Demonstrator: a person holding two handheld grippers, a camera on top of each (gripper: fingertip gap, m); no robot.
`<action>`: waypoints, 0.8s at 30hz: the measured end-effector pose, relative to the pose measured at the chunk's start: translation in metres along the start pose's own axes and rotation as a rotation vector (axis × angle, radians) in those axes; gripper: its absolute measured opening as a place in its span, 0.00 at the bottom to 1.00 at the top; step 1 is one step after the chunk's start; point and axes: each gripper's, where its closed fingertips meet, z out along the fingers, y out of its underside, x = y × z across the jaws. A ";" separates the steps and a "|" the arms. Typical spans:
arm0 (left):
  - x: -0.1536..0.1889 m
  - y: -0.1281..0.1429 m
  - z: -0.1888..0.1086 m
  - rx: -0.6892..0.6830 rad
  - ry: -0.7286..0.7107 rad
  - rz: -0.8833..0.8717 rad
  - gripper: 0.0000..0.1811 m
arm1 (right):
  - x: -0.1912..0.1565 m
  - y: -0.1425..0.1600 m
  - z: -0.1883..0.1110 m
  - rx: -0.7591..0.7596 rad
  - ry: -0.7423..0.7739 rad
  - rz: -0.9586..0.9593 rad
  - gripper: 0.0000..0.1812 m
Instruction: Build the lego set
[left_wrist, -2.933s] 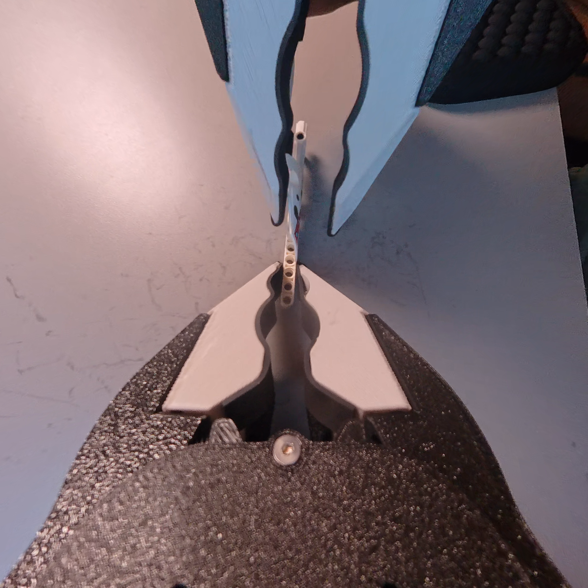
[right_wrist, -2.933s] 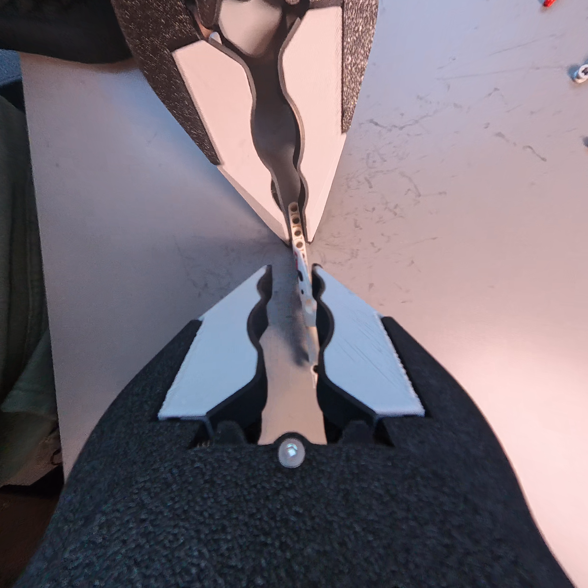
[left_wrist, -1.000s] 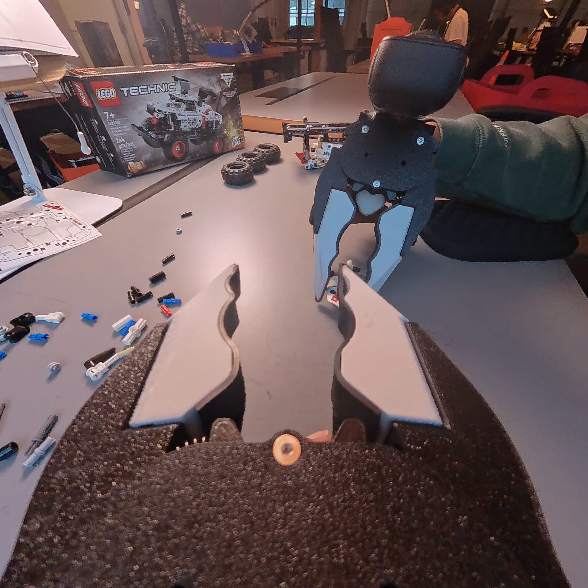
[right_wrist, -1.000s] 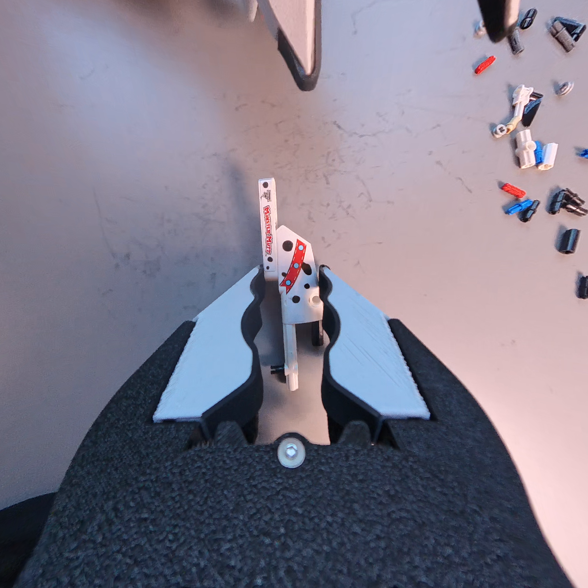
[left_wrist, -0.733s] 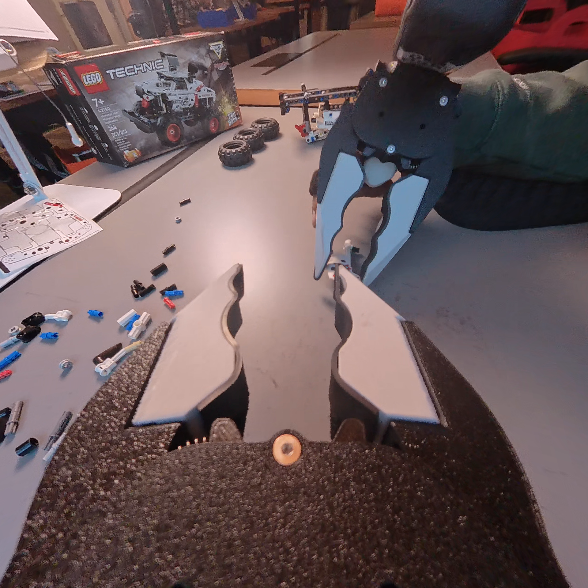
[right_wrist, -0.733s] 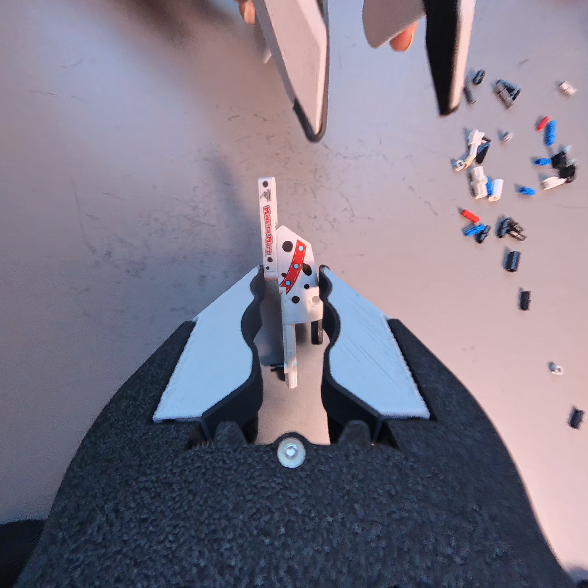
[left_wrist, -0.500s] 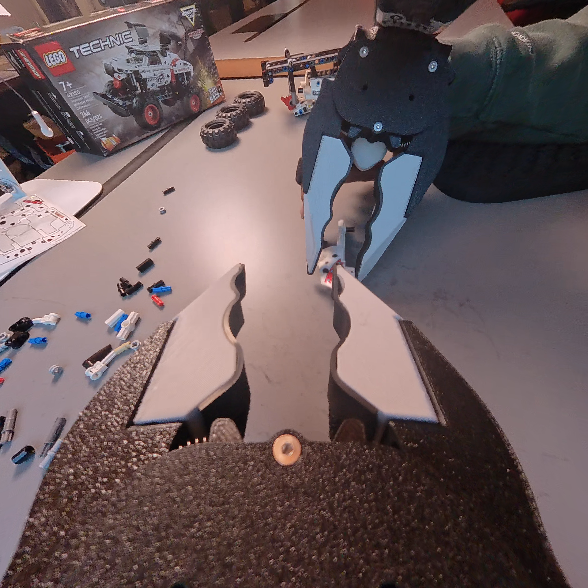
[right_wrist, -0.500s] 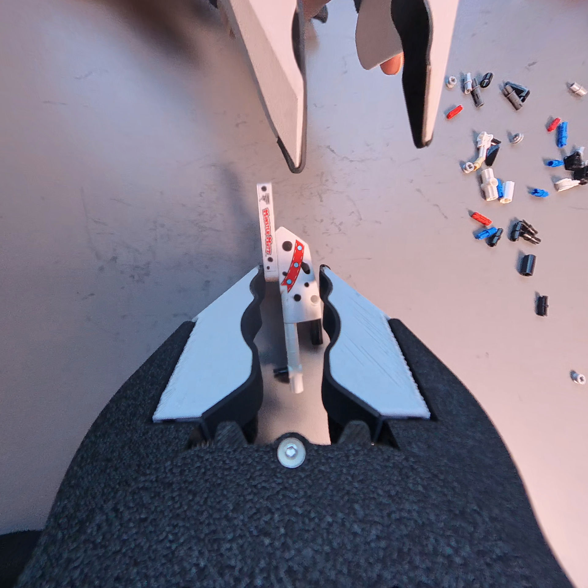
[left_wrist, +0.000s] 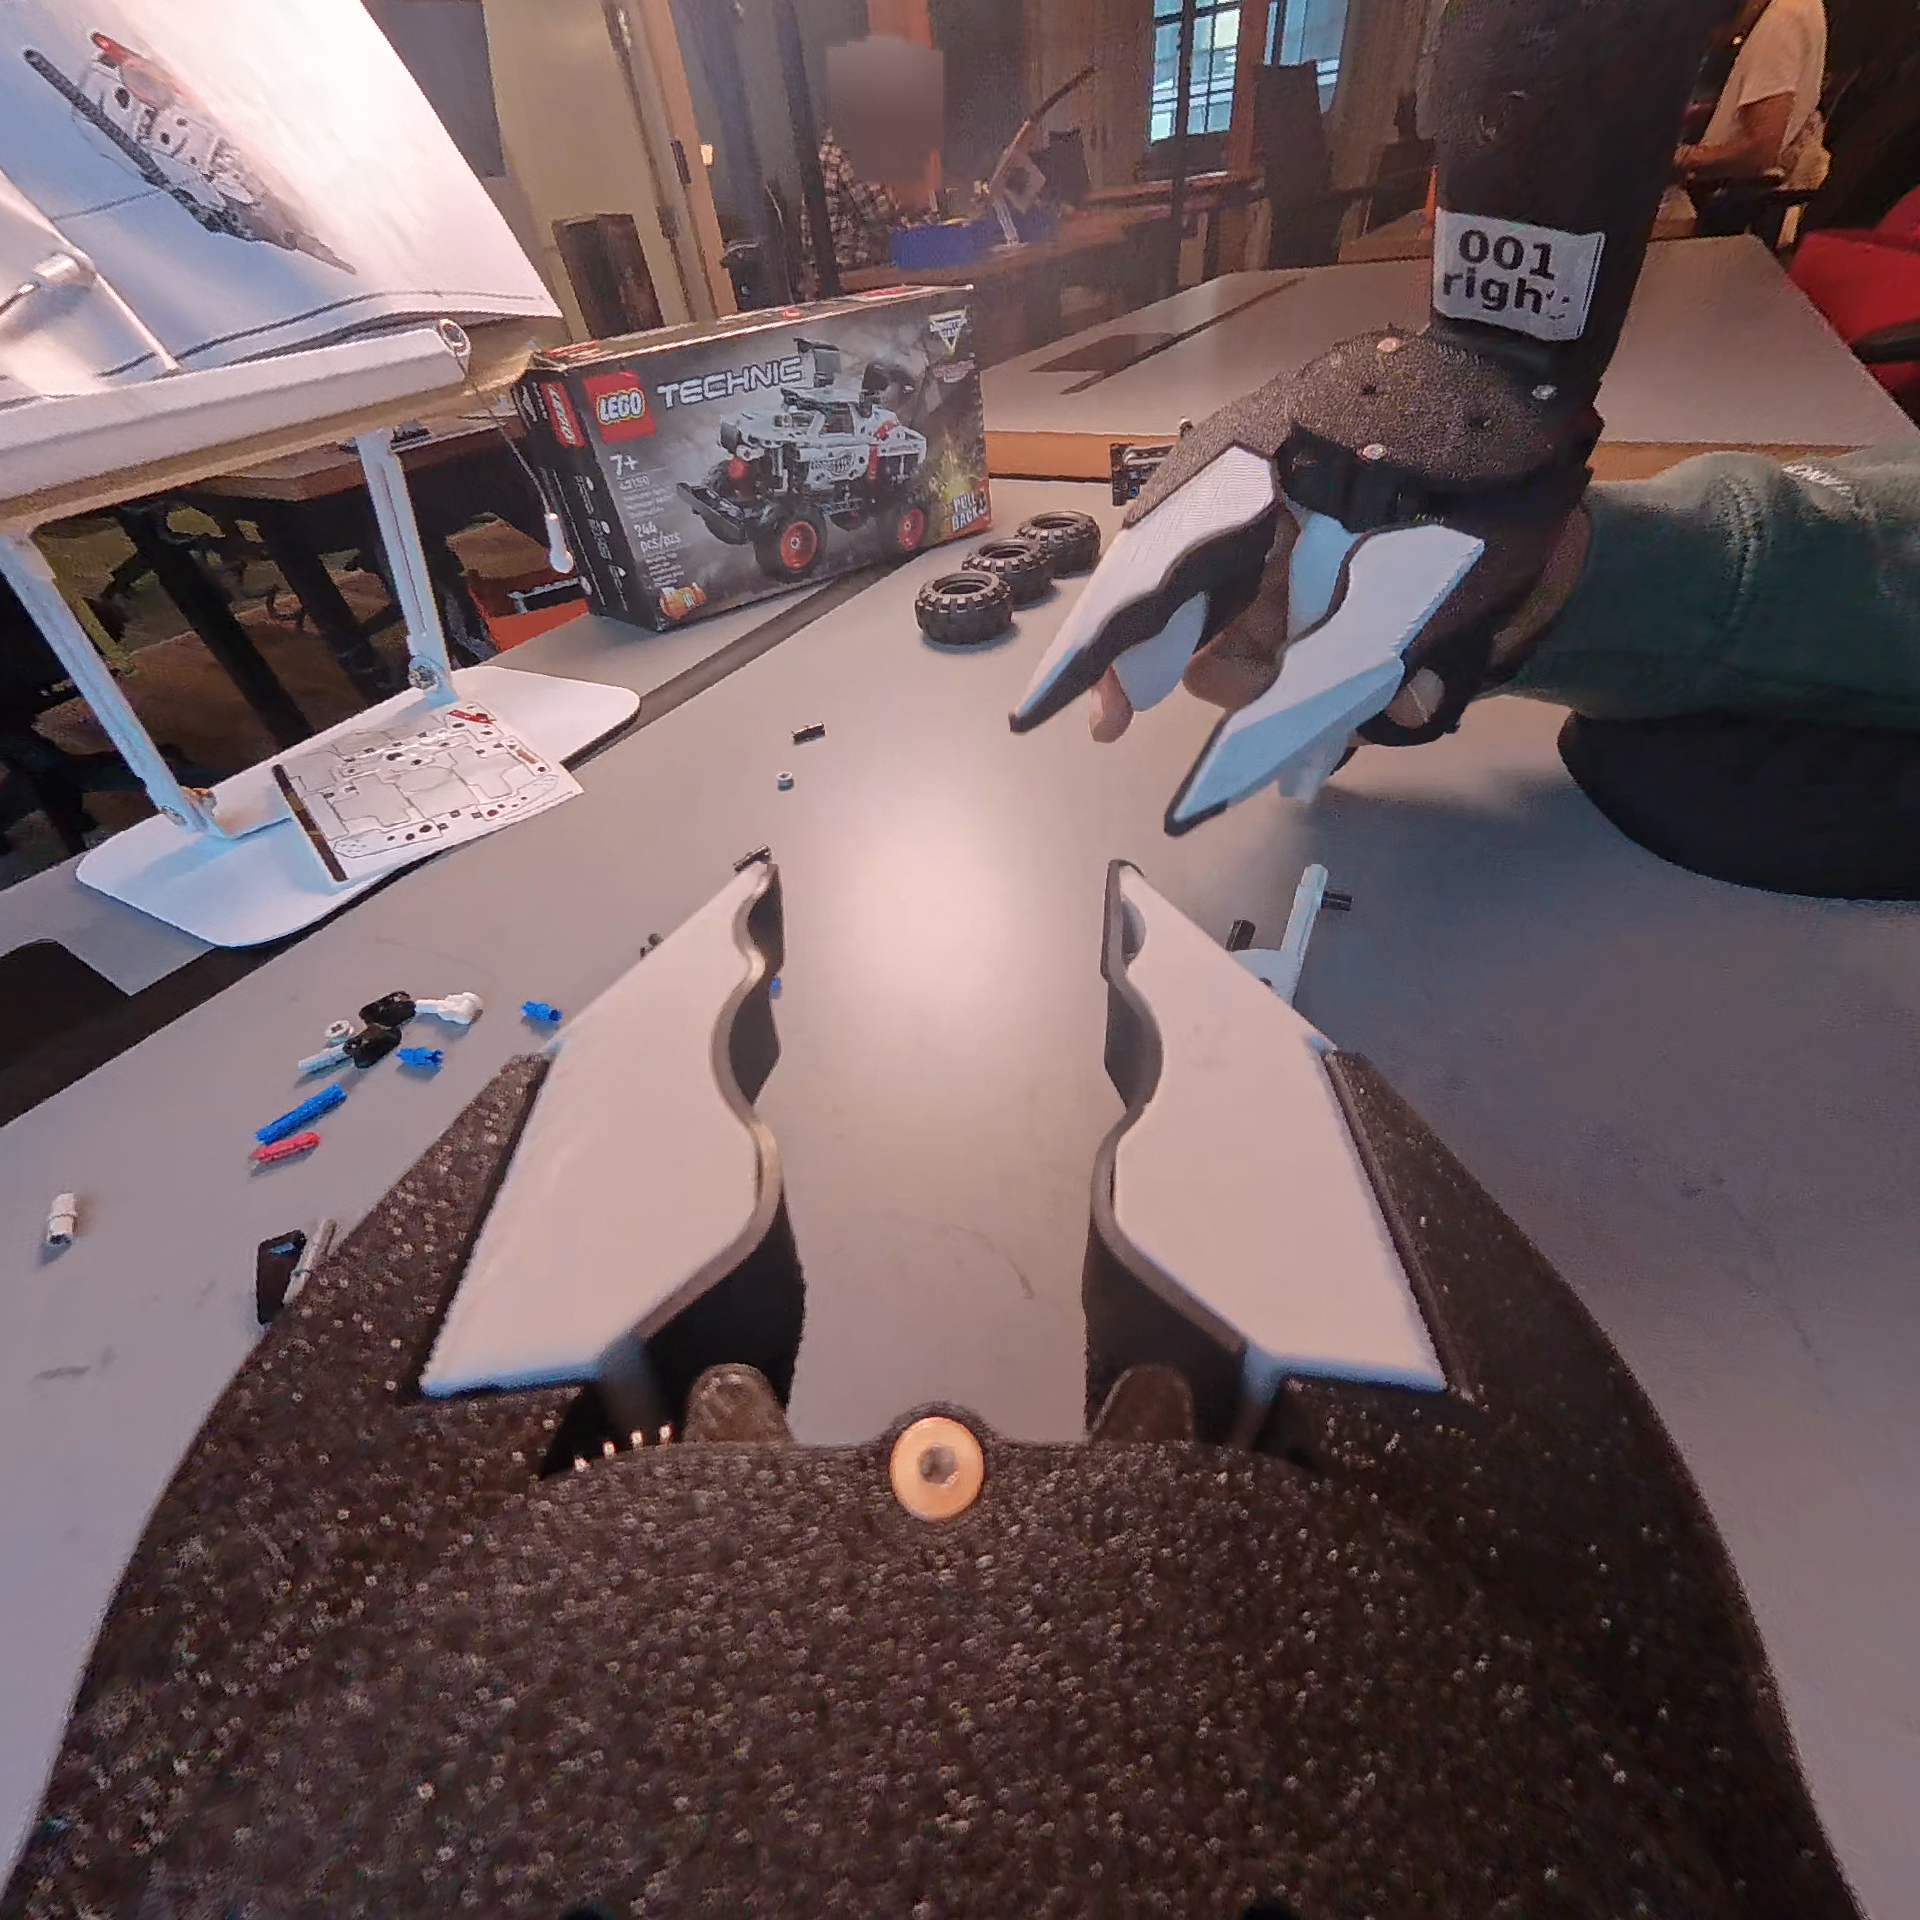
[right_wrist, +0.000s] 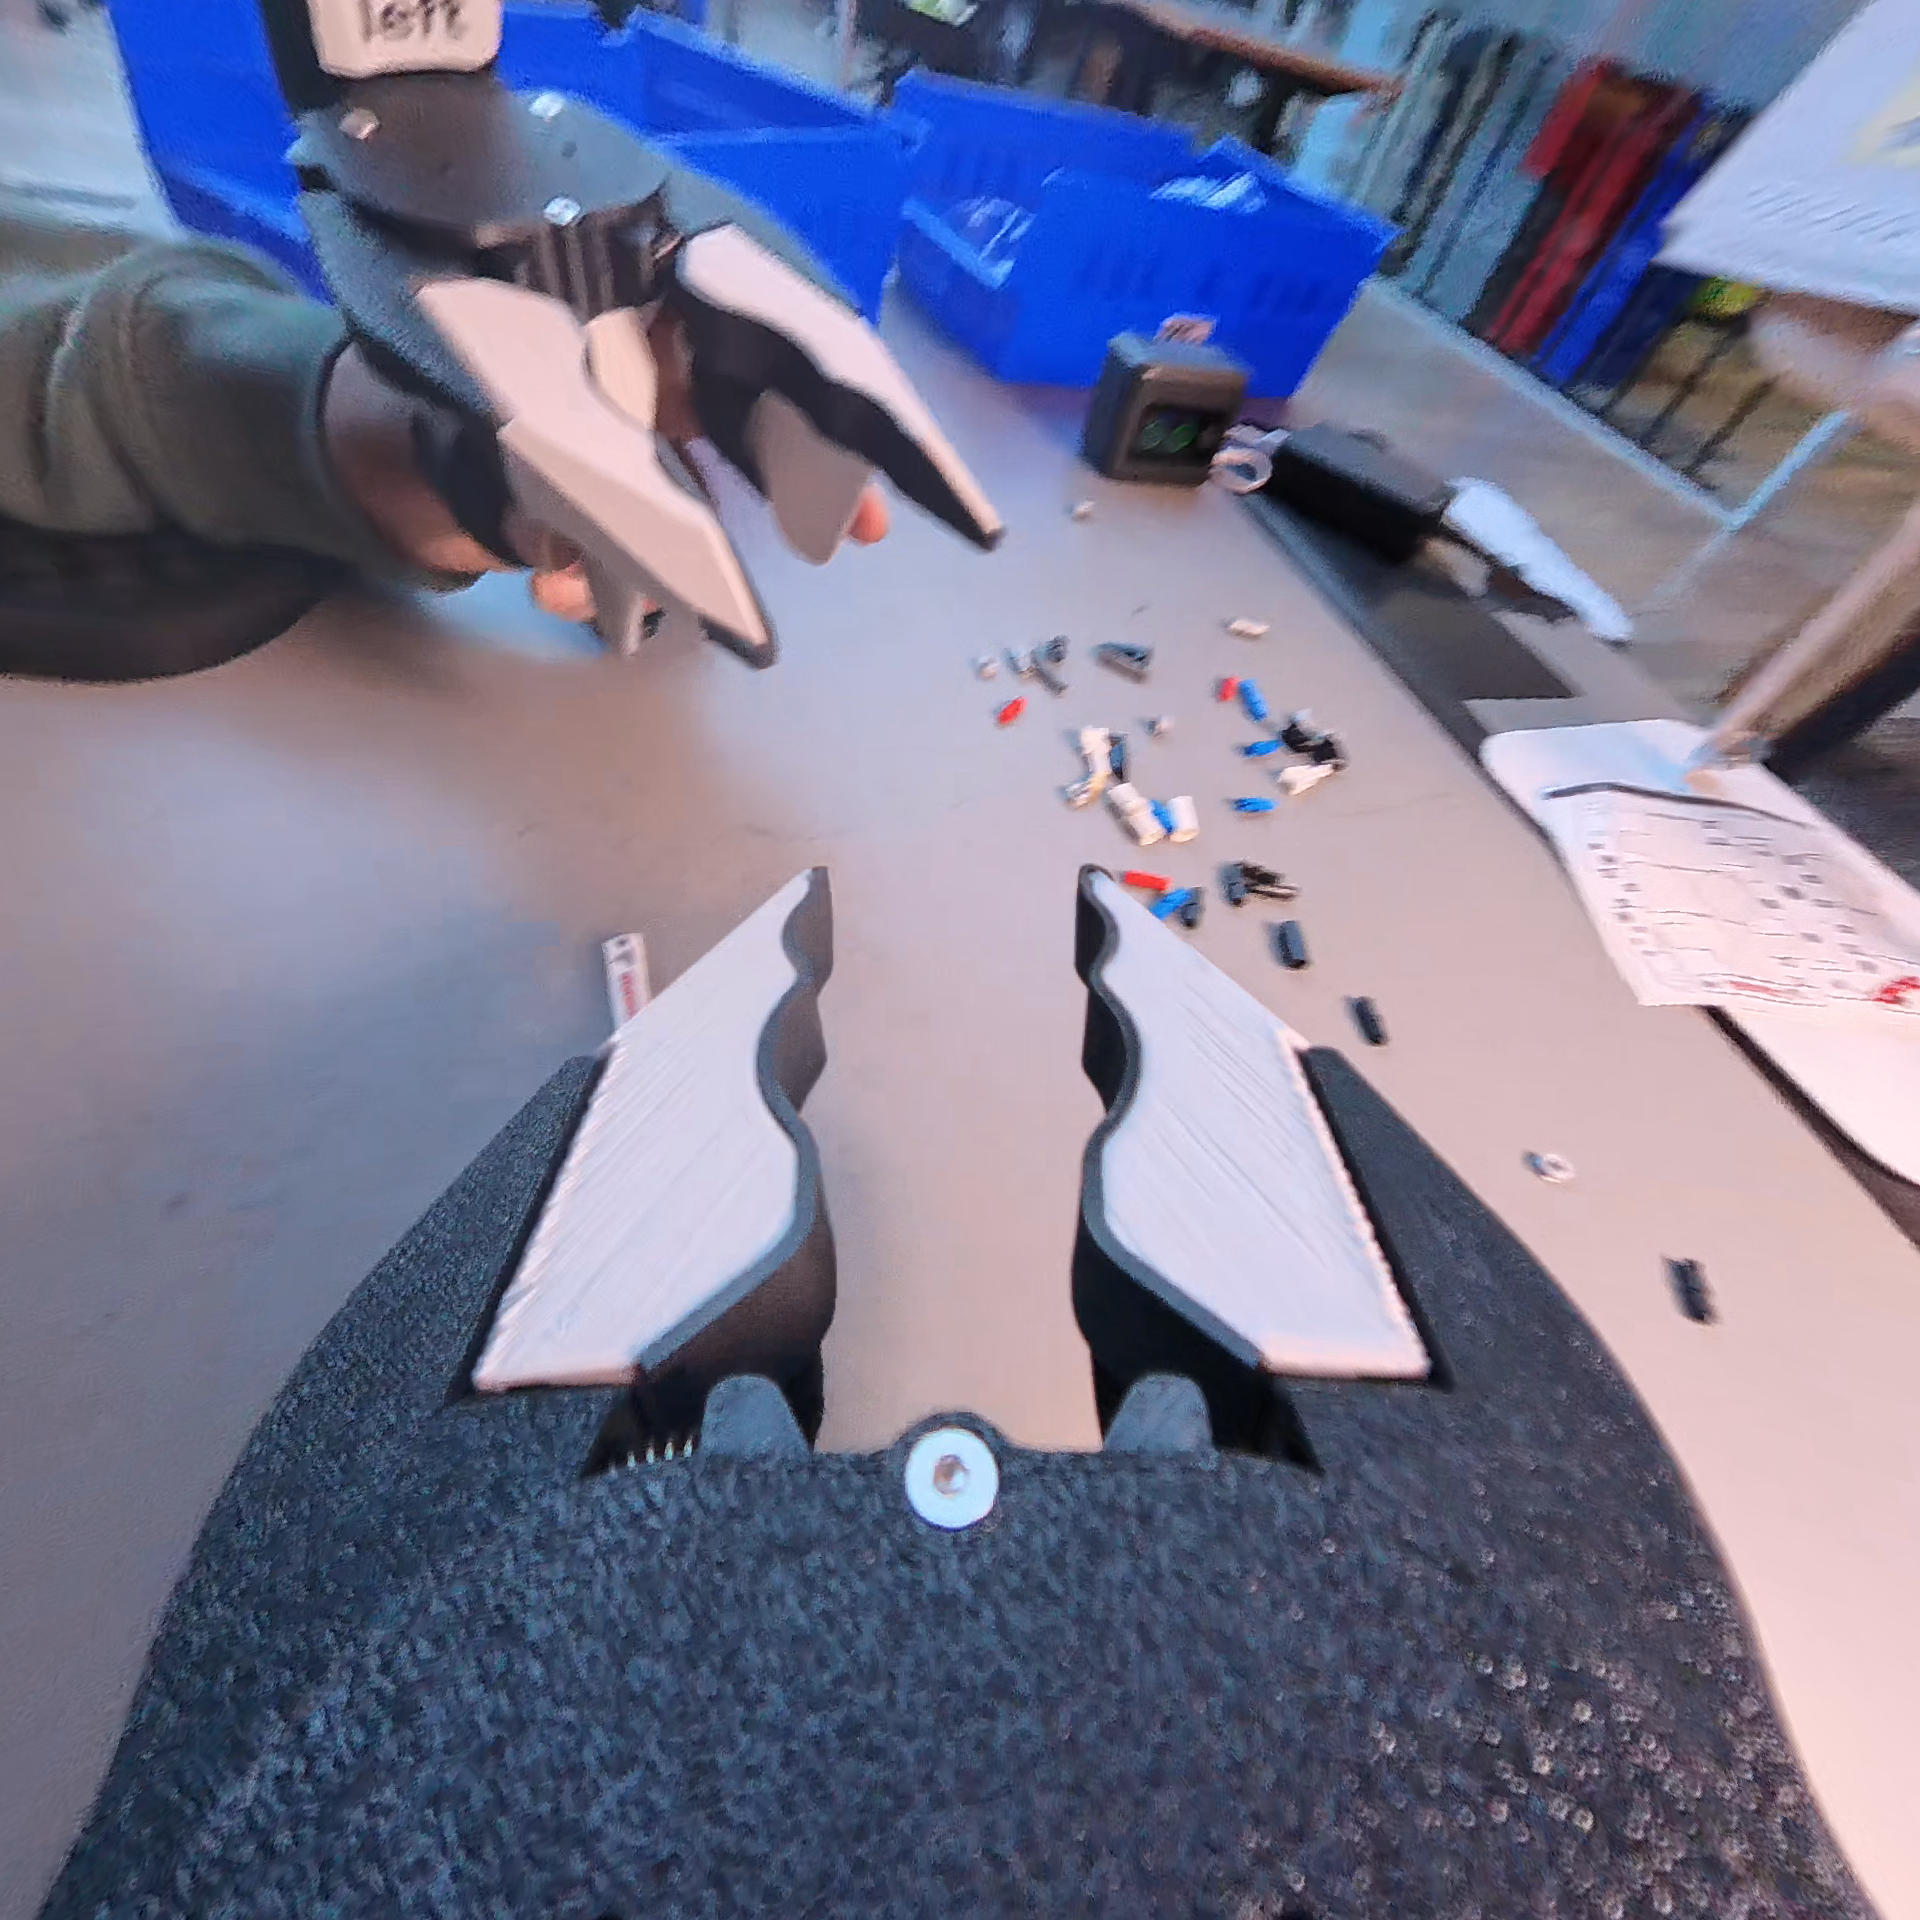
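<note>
A small white Lego assembly (left_wrist: 1288, 935) with black pins rests on the grey table (left_wrist: 1558, 1143), just right of my left gripper's right finger. In the right wrist view only its white stickered beam end (right_wrist: 627, 977) shows, beside my left finger. My left gripper (left_wrist: 940, 888) is open and empty above the table. It also shows in the right wrist view (right_wrist: 873, 592), open. My right gripper (right_wrist: 954, 883) is open and empty. It shows in the left wrist view (left_wrist: 1101, 774) raised above the table, held by a hand with a green sleeve.
Several small loose pieces (right_wrist: 1143, 790) lie scattered on the table and also show in the left wrist view (left_wrist: 395, 1029). Three black tyres (left_wrist: 1008, 571) and the set's box (left_wrist: 769, 447) stand at the back. A white instruction stand (left_wrist: 260, 343) and a sticker sheet (left_wrist: 416, 790) are at left. Blue bins (right_wrist: 1091, 239) stand beyond the table.
My right gripper has opened and let go of the white assembly, which now rests on the table. Both grippers have lifted and tilted up. My left gripper stays open.
</note>
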 end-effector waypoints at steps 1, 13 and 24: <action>-0.001 0.000 0.000 0.005 -0.002 -0.007 0.34 | 0.008 -0.003 -0.003 0.029 0.036 0.009 0.26; -0.007 -0.003 -0.005 0.017 -0.018 -0.030 0.32 | 0.057 -0.015 -0.034 0.062 0.271 0.035 0.27; 0.005 -0.001 -0.001 -0.017 -0.004 0.013 0.31 | 0.152 0.061 -0.284 -0.683 0.576 0.172 0.37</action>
